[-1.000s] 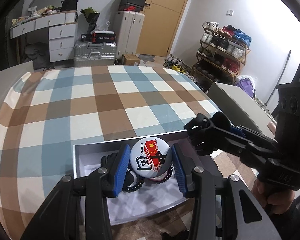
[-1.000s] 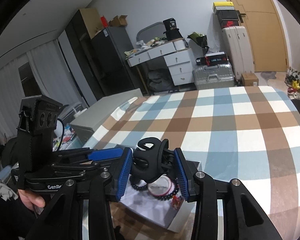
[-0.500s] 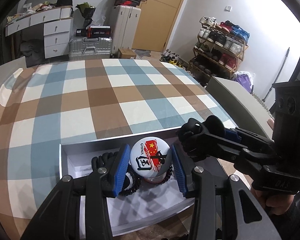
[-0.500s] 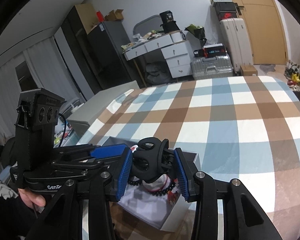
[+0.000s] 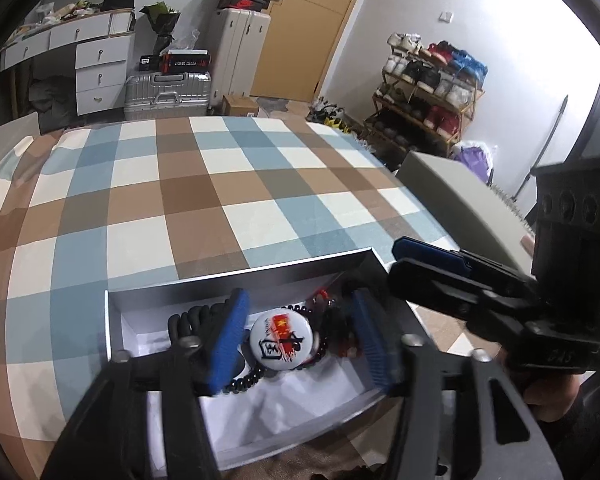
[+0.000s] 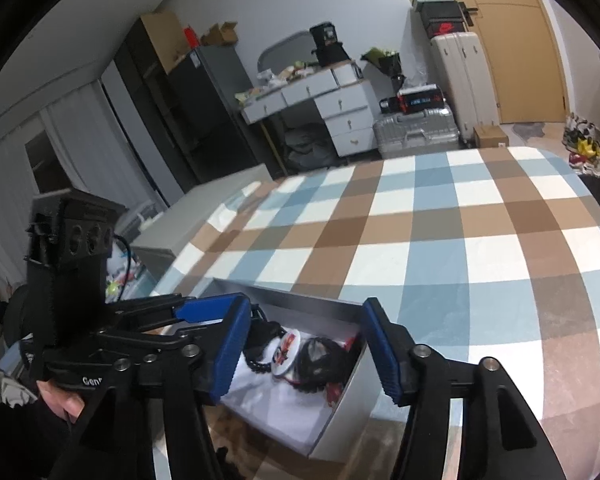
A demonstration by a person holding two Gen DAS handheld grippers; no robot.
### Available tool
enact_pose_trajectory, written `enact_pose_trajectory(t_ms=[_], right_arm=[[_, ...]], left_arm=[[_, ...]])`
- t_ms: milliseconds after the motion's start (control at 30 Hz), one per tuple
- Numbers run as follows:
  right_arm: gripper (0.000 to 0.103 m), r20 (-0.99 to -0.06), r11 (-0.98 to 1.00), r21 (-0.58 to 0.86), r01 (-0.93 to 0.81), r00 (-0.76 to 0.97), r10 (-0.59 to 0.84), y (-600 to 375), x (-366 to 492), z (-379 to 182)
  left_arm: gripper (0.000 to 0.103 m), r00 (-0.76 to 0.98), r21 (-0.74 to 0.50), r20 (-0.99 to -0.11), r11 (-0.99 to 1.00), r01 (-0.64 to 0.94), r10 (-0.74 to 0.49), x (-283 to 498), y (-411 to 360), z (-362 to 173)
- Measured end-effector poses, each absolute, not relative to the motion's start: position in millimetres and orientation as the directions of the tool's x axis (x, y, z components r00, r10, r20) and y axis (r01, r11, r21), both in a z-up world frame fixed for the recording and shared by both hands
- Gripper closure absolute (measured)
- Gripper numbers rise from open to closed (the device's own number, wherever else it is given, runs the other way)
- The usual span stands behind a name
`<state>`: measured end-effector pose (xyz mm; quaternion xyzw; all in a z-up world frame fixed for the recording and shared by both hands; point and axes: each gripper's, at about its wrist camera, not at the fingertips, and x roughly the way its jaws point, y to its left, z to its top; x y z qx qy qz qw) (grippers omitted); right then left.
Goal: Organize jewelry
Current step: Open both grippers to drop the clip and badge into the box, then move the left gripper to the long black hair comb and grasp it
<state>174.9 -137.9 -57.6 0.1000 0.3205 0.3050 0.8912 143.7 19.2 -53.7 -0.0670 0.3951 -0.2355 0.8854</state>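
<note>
An open grey box (image 5: pixel 236 276) with a white lining sits on the checked tablecloth. In it lie a round white badge with a red flag (image 5: pixel 282 342), a black bead bracelet (image 5: pixel 248 378), a black hair claw (image 5: pixel 192 320) and a dark clip (image 6: pixel 320 360). My left gripper (image 5: pixel 300 344) is open and empty, its blue pads either side of the badge, just above the box. My right gripper (image 6: pixel 304 348) is open and empty over the box (image 6: pixel 340 416), where the badge (image 6: pixel 282 354) also shows.
The checked tablecloth (image 5: pixel 220 192) stretches far beyond the box. A grey cabinet (image 5: pixel 460 188) stands to the right of the table. Drawers, suitcases and a shoe rack (image 5: pixel 428 96) line the room's far side.
Both grippers have opened. The badge dropped from the left gripper into the box. The black clip left the right gripper and lies in the box.
</note>
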Motion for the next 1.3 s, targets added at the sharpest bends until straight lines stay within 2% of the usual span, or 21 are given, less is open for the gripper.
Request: enact_pose_trajectory(t_ms=[333,400,600,767,833,1033,1133,1233,1300], right_arm=[[0.031,-0.453,0.806,0.350,-0.477,0.667,0.591,-149.6,145.9,-34.2],[0.024,-0.448,0.814,0.336,-0.474,0.680,0.581,-149.7,140.0,-30.6],[0.015,-0.437,0.831,0.306,-0.465,0.707,0.556,-151.5,121.9,-24.2],[0.010,-0.430,0.837,0.294,-0.461,0.718,0.547,-153.4,106.3,-20.6],[0.009,-0.427,0.837,0.289,-0.464,0.720,0.547,-153.6,100.8,-19.9],[0.008,-0.427,0.846,0.274,-0.458,0.730,0.534,-155.0,82.5,-21.1],[0.006,-0.427,0.850,0.287,-0.442,0.735,0.527,-159.7,74.6,-23.5],[0.003,-0.427,0.861,0.291,-0.416,0.749,0.506,-166.2,63.1,-26.5],[0.002,-0.431,0.865,0.291,-0.409,0.751,0.500,-169.5,57.8,-28.5]], left_arm=[[0.033,0.679,-0.206,-0.636,0.928,0.311,-0.368,121.1,22.7,-35.5],[0.033,0.688,-0.193,-0.633,0.933,0.303,-0.355,116.8,23.4,-34.3],[0.032,0.707,-0.179,-0.630,0.946,0.271,-0.322,102.5,26.1,-33.0],[0.031,0.715,-0.181,-0.630,0.952,0.245,-0.304,93.0,29.1,-31.0],[0.021,0.720,-0.176,-0.630,0.956,0.234,-0.292,88.3,30.0,-30.1],[0.018,0.735,-0.141,-0.625,0.964,0.227,-0.265,72.9,29.8,-28.5],[0.011,0.708,-0.152,-0.630,0.945,0.291,-0.319,64.3,25.4,-33.5],[0.010,0.678,-0.183,-0.632,0.923,0.339,-0.375,55.8,21.4,-41.4],[0.003,0.636,-0.209,-0.655,0.906,0.368,-0.409,53.7,17.1,-49.0]])
